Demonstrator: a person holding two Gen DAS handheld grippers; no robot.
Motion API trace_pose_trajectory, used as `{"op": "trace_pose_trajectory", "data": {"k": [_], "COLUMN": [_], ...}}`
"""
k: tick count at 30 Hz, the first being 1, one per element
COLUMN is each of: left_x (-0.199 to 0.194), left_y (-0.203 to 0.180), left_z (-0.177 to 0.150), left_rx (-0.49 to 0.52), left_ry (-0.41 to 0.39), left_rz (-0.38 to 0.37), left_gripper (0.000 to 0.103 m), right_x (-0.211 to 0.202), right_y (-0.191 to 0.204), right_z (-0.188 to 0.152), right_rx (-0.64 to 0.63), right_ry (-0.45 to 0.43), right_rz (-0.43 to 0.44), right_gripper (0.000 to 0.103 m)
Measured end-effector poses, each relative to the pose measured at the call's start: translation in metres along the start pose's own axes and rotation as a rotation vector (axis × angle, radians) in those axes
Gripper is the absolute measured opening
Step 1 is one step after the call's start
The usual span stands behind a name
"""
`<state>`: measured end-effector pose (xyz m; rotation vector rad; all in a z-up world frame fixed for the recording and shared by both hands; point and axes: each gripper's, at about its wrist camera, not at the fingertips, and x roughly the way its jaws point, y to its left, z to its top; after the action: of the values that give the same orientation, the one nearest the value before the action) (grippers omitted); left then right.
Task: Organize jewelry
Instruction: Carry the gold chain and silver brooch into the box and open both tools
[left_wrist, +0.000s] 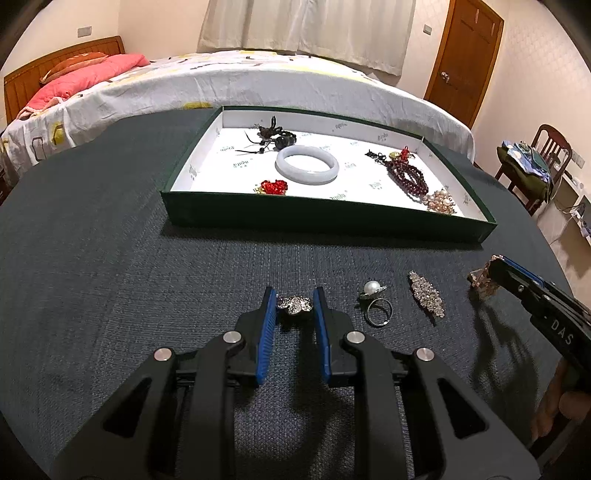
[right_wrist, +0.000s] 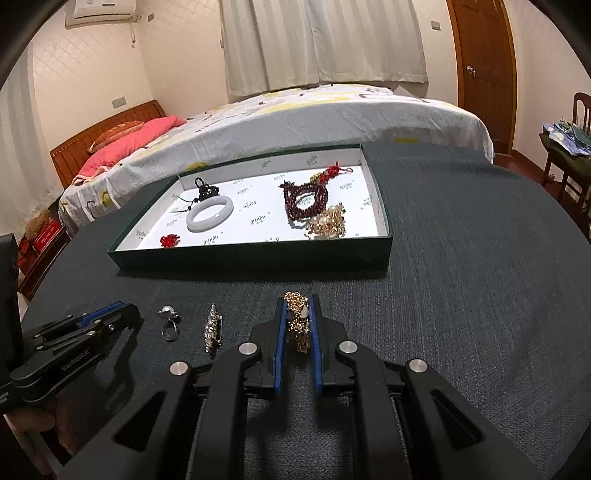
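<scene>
My left gripper (left_wrist: 295, 295) is shut on a small rhinestone brooch (left_wrist: 295, 305) that rests on the dark tablecloth. To its right lie a pearl ring (left_wrist: 373, 293) and a long crystal clip (left_wrist: 426, 293). My right gripper (right_wrist: 298, 301) is shut on a gold chain bracelet (right_wrist: 297, 325), low over the cloth. Beyond them sits a green tray (left_wrist: 325, 219) with a white lining. It holds a white bangle (left_wrist: 307, 164), dark red beads (left_wrist: 406, 177), a red brooch (left_wrist: 273, 187), black cord pieces (left_wrist: 273, 134) and a gold pearl cluster (left_wrist: 439, 201).
A round table under dark cloth (left_wrist: 110, 258) carries everything. A bed (left_wrist: 258, 85) with a pink pillow runs right behind the tray. A wooden chair (left_wrist: 546, 155) piled with clothes stands at the right, near a wooden door (left_wrist: 469, 55).
</scene>
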<state>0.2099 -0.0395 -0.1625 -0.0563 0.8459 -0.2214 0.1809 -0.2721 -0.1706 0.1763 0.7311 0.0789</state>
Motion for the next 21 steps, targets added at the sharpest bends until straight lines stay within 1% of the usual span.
{"op": "trace_pose_trajectory", "data": {"k": [6,11,17,21], "left_x": [-0.006,-0.019,-0.044,-0.060], "left_y": [0.000,-0.002,-0.010,-0.019], "left_z": [0.002,0.013,0.035,0.060], "left_rx": [-0.009,-0.011,0.000,0.023], "left_ry": [-0.023,-0.064,-0.142,-0.212], "left_rz": [-0.009,-0.015,-0.035,-0.052], "left_gripper": [0.020,0.020,0.020,0.020], "right_x": [-0.005,-0.013,-0.030,-0.040], "right_y": [0.005,0.010,0.021,0.030], "right_z": [0.003,0.010,0.030,0.052], "right_rx": [-0.008,-0.016,-0.038,-0.064], "right_ry": [-0.026,-0.054,-0.117,-0.171], "right_rz": [0.007,0.022,0.046,0.058], "right_gripper": [0.012,0.012,0.012,0.012]}}
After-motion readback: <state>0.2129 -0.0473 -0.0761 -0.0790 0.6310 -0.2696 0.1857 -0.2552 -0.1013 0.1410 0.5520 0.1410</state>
